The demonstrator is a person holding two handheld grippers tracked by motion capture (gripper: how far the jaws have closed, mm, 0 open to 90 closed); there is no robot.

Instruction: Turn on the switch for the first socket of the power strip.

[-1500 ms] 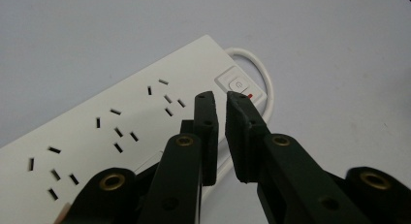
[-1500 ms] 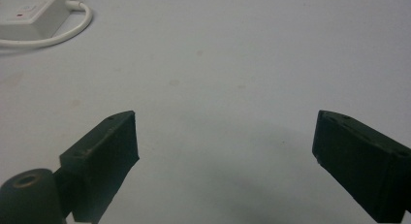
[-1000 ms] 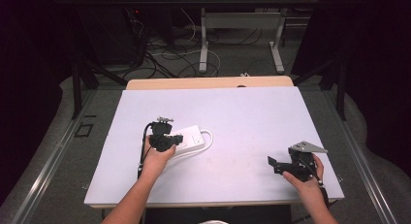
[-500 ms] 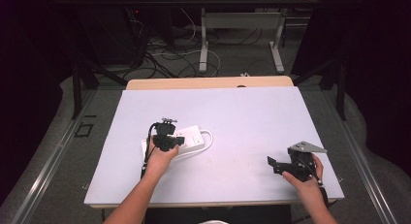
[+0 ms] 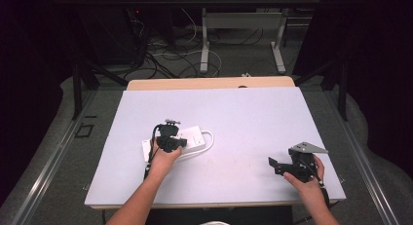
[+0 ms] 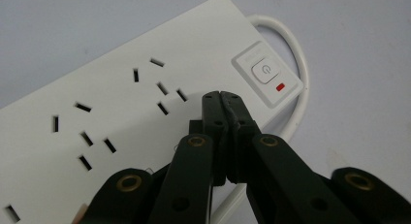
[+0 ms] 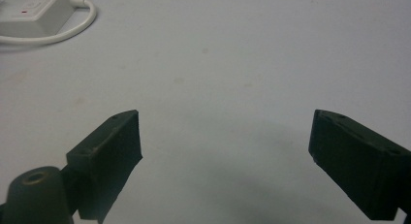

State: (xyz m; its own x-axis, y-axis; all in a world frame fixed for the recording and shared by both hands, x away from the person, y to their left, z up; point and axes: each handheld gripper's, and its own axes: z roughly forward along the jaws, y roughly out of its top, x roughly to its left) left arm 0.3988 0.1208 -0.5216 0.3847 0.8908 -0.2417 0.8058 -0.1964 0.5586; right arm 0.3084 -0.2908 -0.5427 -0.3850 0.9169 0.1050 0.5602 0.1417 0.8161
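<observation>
The left claw (image 6: 224, 94), jaws pressed together on nothing, hung over the power strip (image 6: 121, 107) just short of its switch (image 6: 264, 71), which lay ahead along the strip's long axis, while the right claw (image 5: 274, 165), spread wide, stood well apart from the strip on the desk (image 5: 243, 118).

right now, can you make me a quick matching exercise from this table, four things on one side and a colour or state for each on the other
Column 1:
1. left gripper
2. right gripper
3. power strip
4. indicator light

Column 2:
A. red
B. white, lying flat on the table
C. jaws pressed together
D. jaws spread wide over bare table

Pairs: 1-C, 2-D, 3-B, 4-A
</observation>
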